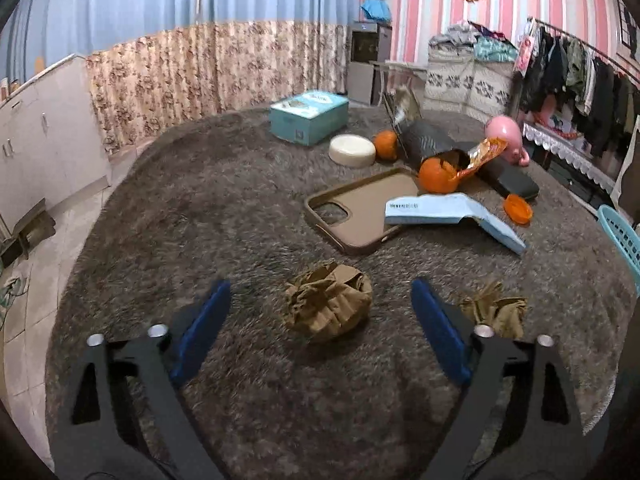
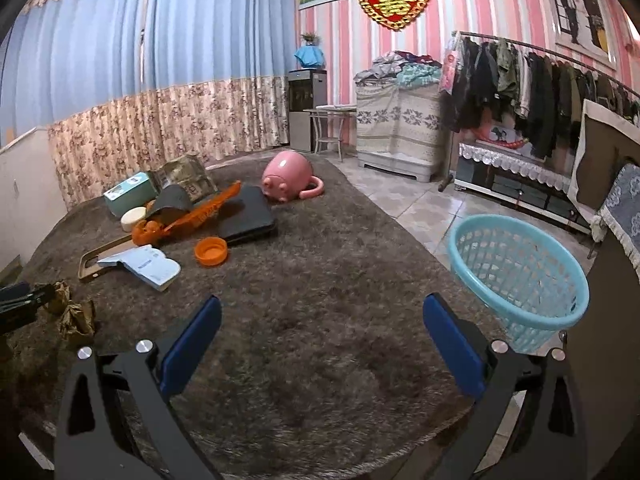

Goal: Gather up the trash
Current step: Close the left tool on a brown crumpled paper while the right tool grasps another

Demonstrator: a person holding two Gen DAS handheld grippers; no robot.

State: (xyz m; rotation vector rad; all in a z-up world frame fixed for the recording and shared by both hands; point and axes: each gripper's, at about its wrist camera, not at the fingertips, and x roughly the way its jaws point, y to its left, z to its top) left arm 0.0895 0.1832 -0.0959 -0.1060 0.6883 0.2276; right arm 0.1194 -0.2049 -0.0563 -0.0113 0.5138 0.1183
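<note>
Brown paper wad (image 1: 327, 302): light, crushable; pinch across its bulging middle.
Left gripper (image 1: 320, 316): apart, straddling it.
Right gripper (image 2: 322, 330): apart, empty.

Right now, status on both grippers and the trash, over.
Left gripper open, lined up on brown paper wad. Right gripper open, empty. Second wad alongside. Basket clear.
</note>
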